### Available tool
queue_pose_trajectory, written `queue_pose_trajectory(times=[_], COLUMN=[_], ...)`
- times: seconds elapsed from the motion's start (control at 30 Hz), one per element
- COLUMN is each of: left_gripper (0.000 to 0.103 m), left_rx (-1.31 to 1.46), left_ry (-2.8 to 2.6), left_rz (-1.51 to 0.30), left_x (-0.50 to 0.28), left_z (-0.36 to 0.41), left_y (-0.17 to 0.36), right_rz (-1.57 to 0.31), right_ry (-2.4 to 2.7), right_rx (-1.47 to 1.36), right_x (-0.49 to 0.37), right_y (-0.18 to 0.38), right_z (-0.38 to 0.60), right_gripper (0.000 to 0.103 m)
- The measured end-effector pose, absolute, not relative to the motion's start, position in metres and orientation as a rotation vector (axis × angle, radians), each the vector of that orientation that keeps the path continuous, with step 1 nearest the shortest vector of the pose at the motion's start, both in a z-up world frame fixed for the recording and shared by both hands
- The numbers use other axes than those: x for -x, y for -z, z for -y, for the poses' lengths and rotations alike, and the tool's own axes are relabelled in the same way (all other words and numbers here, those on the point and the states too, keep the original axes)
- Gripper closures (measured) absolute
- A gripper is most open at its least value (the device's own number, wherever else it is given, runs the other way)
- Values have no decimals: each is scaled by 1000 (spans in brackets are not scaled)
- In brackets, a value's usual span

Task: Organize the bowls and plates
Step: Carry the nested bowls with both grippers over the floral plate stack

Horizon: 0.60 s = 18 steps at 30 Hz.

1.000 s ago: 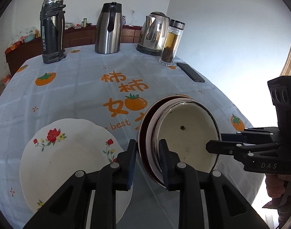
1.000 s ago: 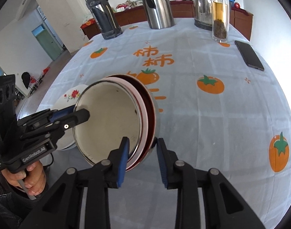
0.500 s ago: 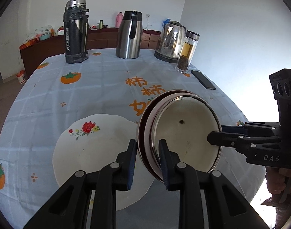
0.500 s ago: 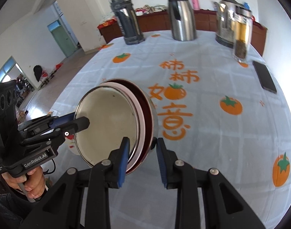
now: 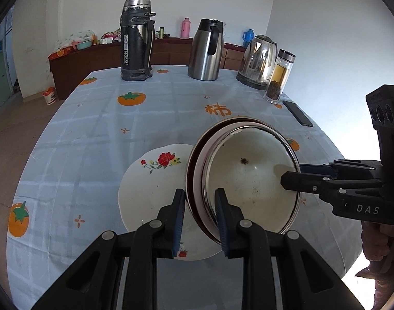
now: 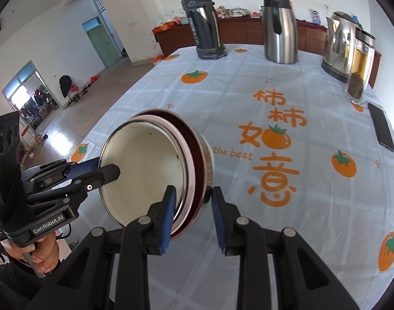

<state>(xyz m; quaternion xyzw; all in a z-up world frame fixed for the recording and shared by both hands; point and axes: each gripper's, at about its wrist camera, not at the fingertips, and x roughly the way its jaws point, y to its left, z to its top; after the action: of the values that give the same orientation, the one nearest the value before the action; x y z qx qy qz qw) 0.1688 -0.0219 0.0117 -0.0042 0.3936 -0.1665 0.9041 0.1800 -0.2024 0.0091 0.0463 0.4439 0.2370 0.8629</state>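
- We are pinching the nested stack of round metal bowls [image 5: 251, 180] with left tongs [image 5: 199, 219] and right tongs [image 6: 191, 214], nearly closed on opposite rims, tilted above the surface [image 5: 93, 134].
- It is hiding part of the white flowered plate [image 5: 150, 186].

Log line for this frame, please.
phase: carrying | left gripper: shut on nested bowls rim | right gripper: shut on opposite rim | bowls: tilted, above floral plate
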Motion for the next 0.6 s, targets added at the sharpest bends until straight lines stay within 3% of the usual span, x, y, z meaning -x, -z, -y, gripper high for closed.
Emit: queue_pose_trajectory(times=[0.6], left_gripper=[78], left_rx=[36], left_ry=[291], left_rz=[-852], left_x=[-177], left_z=[-4], left_y=[-1], right_rz=[-960], right_ry=[-523], right_rx=[-47], right_x=[-194], right_y=[-5], right_z=[171], right_gripper=[75])
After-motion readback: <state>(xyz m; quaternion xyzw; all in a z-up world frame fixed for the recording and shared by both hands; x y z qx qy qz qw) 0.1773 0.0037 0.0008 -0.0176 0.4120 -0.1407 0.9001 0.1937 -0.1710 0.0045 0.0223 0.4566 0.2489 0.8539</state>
